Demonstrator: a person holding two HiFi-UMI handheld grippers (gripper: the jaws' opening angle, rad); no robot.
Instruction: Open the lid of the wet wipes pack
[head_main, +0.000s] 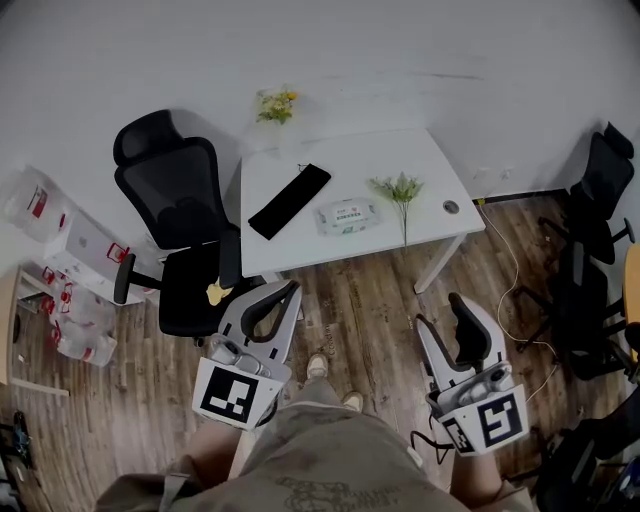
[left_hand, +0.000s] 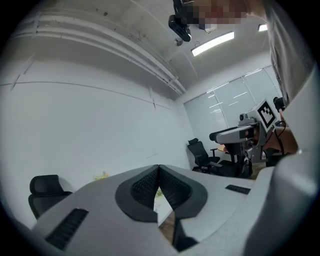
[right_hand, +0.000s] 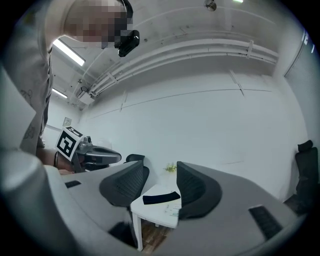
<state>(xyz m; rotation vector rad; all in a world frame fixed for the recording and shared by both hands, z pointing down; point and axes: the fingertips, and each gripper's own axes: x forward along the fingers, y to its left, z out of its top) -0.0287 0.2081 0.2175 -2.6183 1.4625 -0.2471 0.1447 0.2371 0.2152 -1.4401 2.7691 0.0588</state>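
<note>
The wet wipes pack (head_main: 348, 215), white with a green label, lies flat in the middle of the white table (head_main: 430, 160), far ahead of both grippers. In the right gripper view the wet wipes pack (right_hand: 173, 212) shows small on the table (right_hand: 150, 214), low between the jaws. My left gripper (head_main: 291, 289) is held level over the wooden floor in front of the table, shut with nothing in it; its pads (left_hand: 150, 185) meet at the tips. My right gripper (head_main: 442, 312) hangs level to the right, open and empty, its pads (right_hand: 129, 185) wide apart.
A long black flat object (head_main: 289, 200) lies left of the pack, a green sprig (head_main: 400, 188) right of it, and yellow flowers (head_main: 277, 104) at the far corner. A black office chair (head_main: 180, 215) stands at the table's left, more chairs (head_main: 598, 230) at right. Bags and boxes (head_main: 70, 270) sit far left.
</note>
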